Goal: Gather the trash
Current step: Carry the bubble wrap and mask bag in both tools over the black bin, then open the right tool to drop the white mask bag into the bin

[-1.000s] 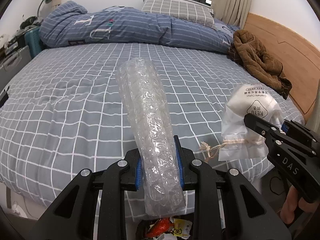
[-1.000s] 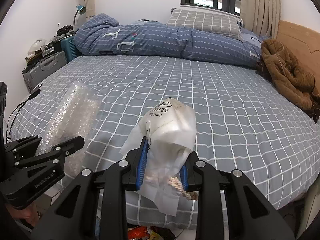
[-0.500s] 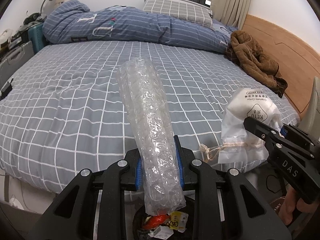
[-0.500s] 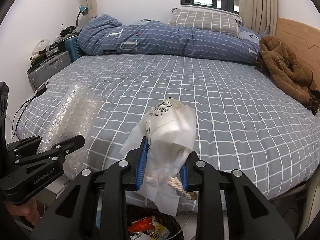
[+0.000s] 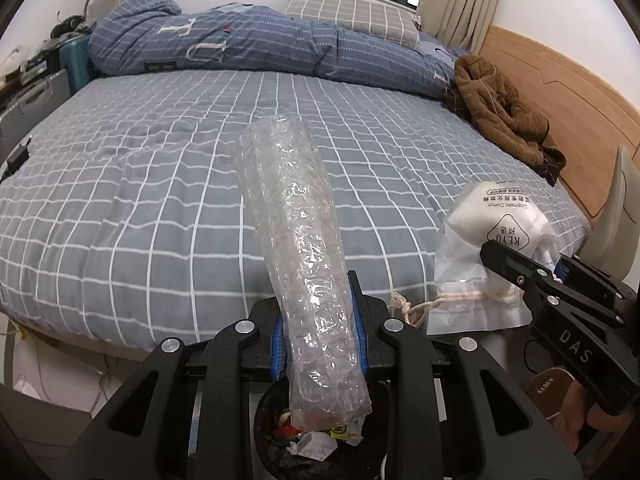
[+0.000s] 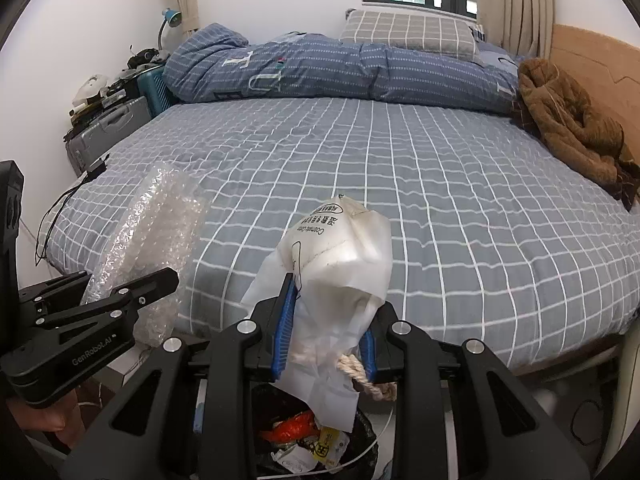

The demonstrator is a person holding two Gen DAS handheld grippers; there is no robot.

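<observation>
While both pieces of rubbish hang clamped above the bin, the roll of bubble wrap [image 5: 298,264] fills the centre of the left wrist view, clenched between the blue pads of the left gripper [image 5: 318,338], its lower end hanging just over the black trash bin [image 5: 266,432] at the bottom centre of the frame. At the right of that frame the white cotton-pad bag [image 5: 486,248] with its rope drawstring [image 5: 432,303] is gripped by the right gripper [image 5: 536,276]. Over the last second the bin has come much further into view under both grippers, from a sliver at the bottom edge to a wide dark opening, and the edge of the bed [image 5: 168,184] has slid away up the frame; the grips on both items have not changed. My reading is that both loads are now over the bin and the next step is to let go, the bubble wrap perhaps first since its end already sits in the mouth. The right wrist view shows what the left does not: the bag [image 6: 340,264] pinched between the right gripper's [image 6: 326,330] pads, the orange wrapper [image 6: 290,426] and yellow packet [image 6: 330,442] already in the bin [image 6: 366,434] below, and the left gripper [image 6: 108,300] from the side at lower left. Only the left view shows the bag's printed face.
</observation>
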